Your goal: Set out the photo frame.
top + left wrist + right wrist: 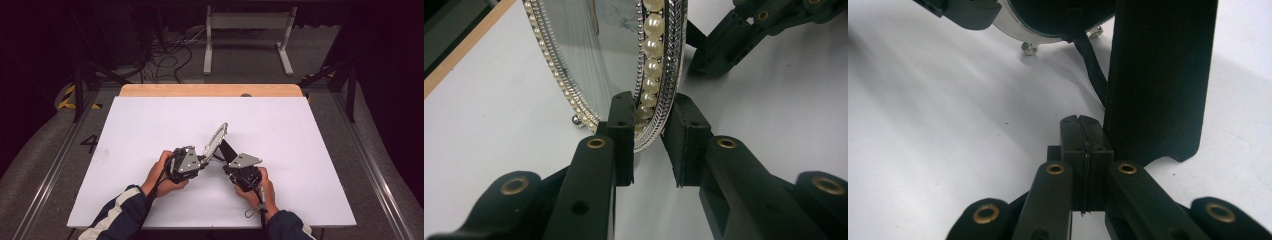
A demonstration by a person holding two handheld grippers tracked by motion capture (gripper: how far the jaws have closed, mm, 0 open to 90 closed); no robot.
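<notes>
A white table [150, 125] with a wooden far edge [210, 90] stands on grey floor [45, 165] — dark surroundings, loose cables [165, 60] and a white stand [247, 22] behind it — metal rails [55, 165] alongside.

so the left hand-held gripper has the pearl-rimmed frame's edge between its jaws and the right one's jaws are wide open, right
Not quite. The right hand-held gripper has its jaws shut, pads together, beside the black stand, as the right gripper view shows. The left hand-held gripper does straddle the pearl-rimmed frame edge.

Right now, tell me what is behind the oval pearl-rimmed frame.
Behind the frame, a black easel stand props it on the white table; the shut right tongs sit beside that stand. The stand's hinge is hidden.
</notes>
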